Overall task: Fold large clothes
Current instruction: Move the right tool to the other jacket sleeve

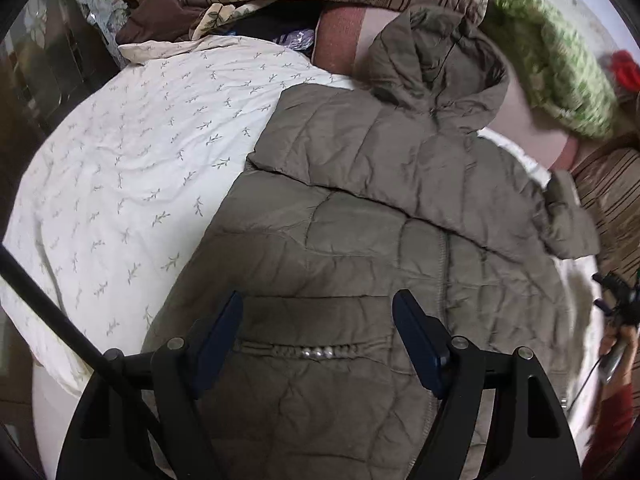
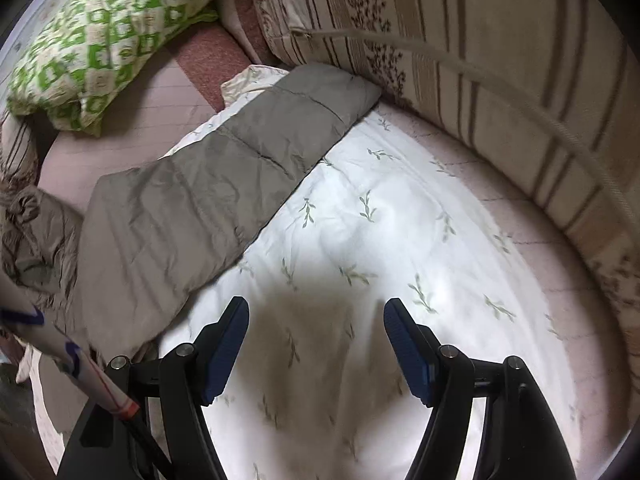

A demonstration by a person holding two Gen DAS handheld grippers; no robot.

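Observation:
An olive-grey quilted hooded jacket (image 1: pixel 380 208) lies front up on a white leaf-print sheet (image 1: pixel 132 160). One sleeve is folded across its chest. My left gripper (image 1: pixel 318 300) is open and empty, hovering over the jacket's lower front near a pocket trim. In the right wrist view the other sleeve (image 2: pixel 224 172) stretches out straight across the sheet (image 2: pixel 380 240). My right gripper (image 2: pixel 316 306) is open and empty above bare sheet, to the right of that sleeve. The right hand and its gripper also show at the right edge of the left wrist view (image 1: pixel 616 320).
A striped floral cushion (image 2: pixel 500 60) borders the sheet at the right and back. A green checked pillow (image 2: pixel 104 36) lies at the far left on a pink cover (image 2: pixel 132 120). Piled dark clothes (image 1: pixel 160 12) sit at the bed's far side.

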